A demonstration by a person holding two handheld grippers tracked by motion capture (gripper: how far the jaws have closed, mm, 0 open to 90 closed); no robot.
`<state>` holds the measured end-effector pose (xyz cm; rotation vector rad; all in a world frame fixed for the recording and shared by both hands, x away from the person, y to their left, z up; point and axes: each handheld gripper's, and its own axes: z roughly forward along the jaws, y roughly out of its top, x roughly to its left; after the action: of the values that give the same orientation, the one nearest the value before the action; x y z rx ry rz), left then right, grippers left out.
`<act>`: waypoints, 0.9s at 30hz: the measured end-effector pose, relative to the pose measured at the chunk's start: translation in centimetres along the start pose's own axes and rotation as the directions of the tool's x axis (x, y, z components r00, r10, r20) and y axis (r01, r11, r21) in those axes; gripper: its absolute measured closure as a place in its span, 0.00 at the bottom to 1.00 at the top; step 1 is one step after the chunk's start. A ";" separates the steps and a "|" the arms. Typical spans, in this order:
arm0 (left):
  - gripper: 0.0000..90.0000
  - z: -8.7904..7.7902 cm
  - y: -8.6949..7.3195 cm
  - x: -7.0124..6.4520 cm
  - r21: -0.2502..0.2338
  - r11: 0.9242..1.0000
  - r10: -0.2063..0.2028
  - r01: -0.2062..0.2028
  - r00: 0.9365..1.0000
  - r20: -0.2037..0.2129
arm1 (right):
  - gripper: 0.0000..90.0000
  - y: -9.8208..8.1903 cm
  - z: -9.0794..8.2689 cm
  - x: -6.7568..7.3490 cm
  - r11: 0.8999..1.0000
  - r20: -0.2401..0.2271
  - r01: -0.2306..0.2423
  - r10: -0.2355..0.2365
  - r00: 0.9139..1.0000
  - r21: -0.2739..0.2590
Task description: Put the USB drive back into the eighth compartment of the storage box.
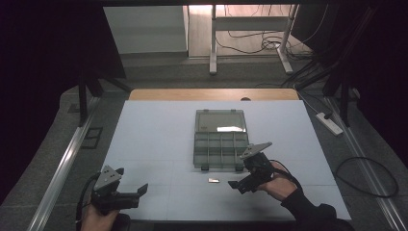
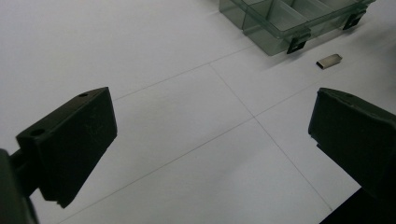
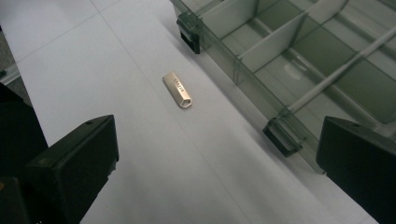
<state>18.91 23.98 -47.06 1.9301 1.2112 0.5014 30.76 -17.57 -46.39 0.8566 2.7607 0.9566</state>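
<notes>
A person sits at the near edge of a white table (image 1: 159, 139), holding a black two-jaw gripper in each hand. At the near left, the left gripper (image 1: 139, 192) hovers low over bare tabletop, its jaws spread wide apart with nothing between them, pointing toward the right. In the left gripper view, faint grid lines cross the white surface between the two jaws. Moving right, toward the middle of the table, a small silver metal piece (image 1: 213, 180) lies flat on the white surface, just in front of the near edge of a box; in the right gripper view it is a short, flattened tube (image 3: 178, 89) with an open end and faint markings I cannot read. Behind it sits a clear, smoky-grey plastic organiser box (image 1: 220, 150), its lid (image 1: 221, 121) folded open and lying flat on the far side, its tray divided into small compartments that look empty, with two dark latches on the near edge. To the right, the right gripper (image 1: 238, 185) is held just beside the box's near right corner, jaws wide open and holding nothing, angled left toward the metal piece.
</notes>
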 end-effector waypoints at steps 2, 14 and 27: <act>0.01 0.0 0.0 0.0 0.000 1.000 0.001 -0.001 1.000 0.000 | 0.00 0.2 0.4 0.2 1.000 -0.001 0.005 -0.005 1.000 0.015; 0.01 0.0 0.0 0.0 0.002 1.000 0.002 -0.002 1.000 0.001 | 0.00 1.4 2.1 1.5 0.996 -0.022 0.028 -0.027 0.999 0.079; 0.01 0.0 0.0 0.1 0.001 1.000 0.000 0.000 1.000 0.007 | 0.00 2.5 4.7 2.8 0.986 -0.044 0.073 -0.067 0.997 0.149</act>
<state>18.97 24.01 -47.08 1.9319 1.2072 0.4942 30.90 -11.91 -48.39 0.7624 2.9049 0.7699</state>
